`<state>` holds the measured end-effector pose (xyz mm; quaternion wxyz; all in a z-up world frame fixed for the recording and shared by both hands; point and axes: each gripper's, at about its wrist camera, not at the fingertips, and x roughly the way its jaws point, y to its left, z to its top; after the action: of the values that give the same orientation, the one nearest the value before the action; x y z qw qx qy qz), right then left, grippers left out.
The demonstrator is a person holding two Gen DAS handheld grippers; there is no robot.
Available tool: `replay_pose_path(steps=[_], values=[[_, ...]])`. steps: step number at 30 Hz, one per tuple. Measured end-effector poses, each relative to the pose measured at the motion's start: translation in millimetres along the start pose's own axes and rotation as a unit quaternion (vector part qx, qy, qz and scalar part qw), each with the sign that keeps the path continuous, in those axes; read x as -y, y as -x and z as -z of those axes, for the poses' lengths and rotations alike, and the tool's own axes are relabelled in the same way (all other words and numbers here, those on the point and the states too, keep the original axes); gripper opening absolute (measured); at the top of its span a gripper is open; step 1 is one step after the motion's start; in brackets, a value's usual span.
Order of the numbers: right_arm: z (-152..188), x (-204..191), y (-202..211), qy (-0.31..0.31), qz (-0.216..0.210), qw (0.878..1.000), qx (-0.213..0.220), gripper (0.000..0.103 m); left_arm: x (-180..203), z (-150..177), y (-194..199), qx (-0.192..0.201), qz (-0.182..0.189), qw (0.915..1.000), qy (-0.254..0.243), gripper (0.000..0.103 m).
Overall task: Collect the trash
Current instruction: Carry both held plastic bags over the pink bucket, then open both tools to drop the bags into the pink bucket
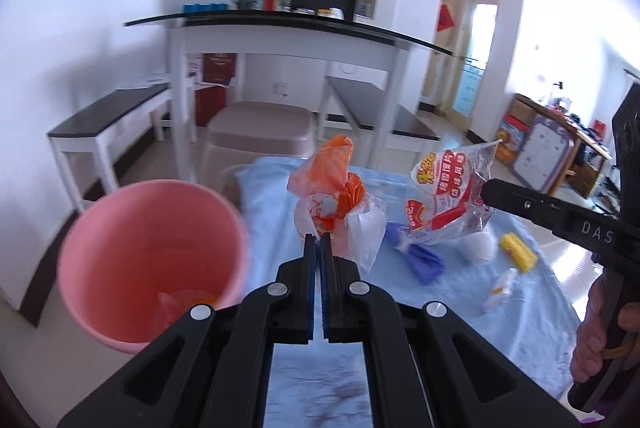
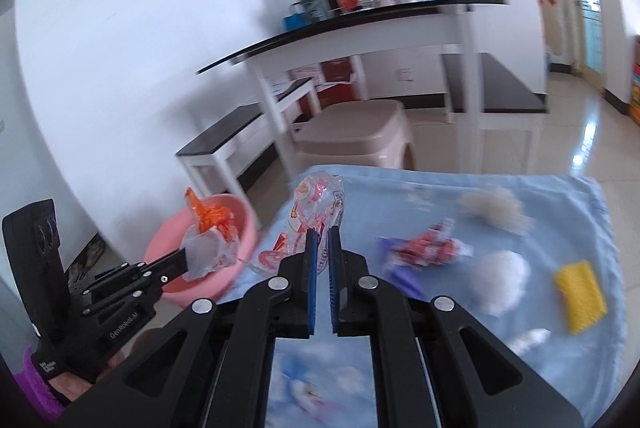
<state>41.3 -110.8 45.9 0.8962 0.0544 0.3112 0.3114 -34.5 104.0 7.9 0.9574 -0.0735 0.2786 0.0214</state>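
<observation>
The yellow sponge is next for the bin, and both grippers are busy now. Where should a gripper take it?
Probably across its two long sides, coming down from above. The yellow sponge lies flat on the blue cloth, an oblong block with free space round it; the white fluffy ball beside it is apart.

Pink bin [image 1: 152,268] blurred, contents unclear.

Bin [image 1: 152,260] sits off the cloth's [image 1: 532,332] left edge, on the floor. On the cloth, right of centre: sponge [image 2: 580,302], cotton ball [image 2: 502,278], fluffy wad [image 2: 494,207] behind them, crumpled wrapper [image 2: 430,248] nearer centre. Stool [image 2: 356,135] stands behind the cloth; counter table [image 2: 360,27] behind the stool, benches [image 2: 224,131] on both sides.
</observation>
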Motion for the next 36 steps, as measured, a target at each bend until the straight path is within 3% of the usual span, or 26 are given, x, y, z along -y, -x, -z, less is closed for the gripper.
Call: replay_pose_path(steps=[7,15,31,34,36], values=[[-13.5,-57.1,-52.2,0.035,-0.047,0.998,-0.029,0.006,-62.1,-0.4,10.4,0.006,-0.061,0.9975,0.037,0.002],[-4.5,-106.9,-111.4,0.067,-0.075,0.992,-0.083,0.006,-123.7,17.8,4.7,-0.025,-0.106,0.9912,0.075,0.002],[9.3,-140.0,-164.4,0.093,-0.066,0.985,-0.132,0.006,-144.8,31.7,-23.3,-0.058,-0.117,0.9873,0.090,0.002],[8.7,-140.6,-167.5,0.091,-0.065,0.984,-0.137,0.009,-145.2,31.0,-26.0,-0.061,-0.123,0.9867,0.088,0.002],[8.3,-139.8,-169.5,0.088,-0.068,0.984,-0.140,0.017,-144.3,29.9,-27.8,-0.064,-0.124,0.9864,0.087,0.002]])
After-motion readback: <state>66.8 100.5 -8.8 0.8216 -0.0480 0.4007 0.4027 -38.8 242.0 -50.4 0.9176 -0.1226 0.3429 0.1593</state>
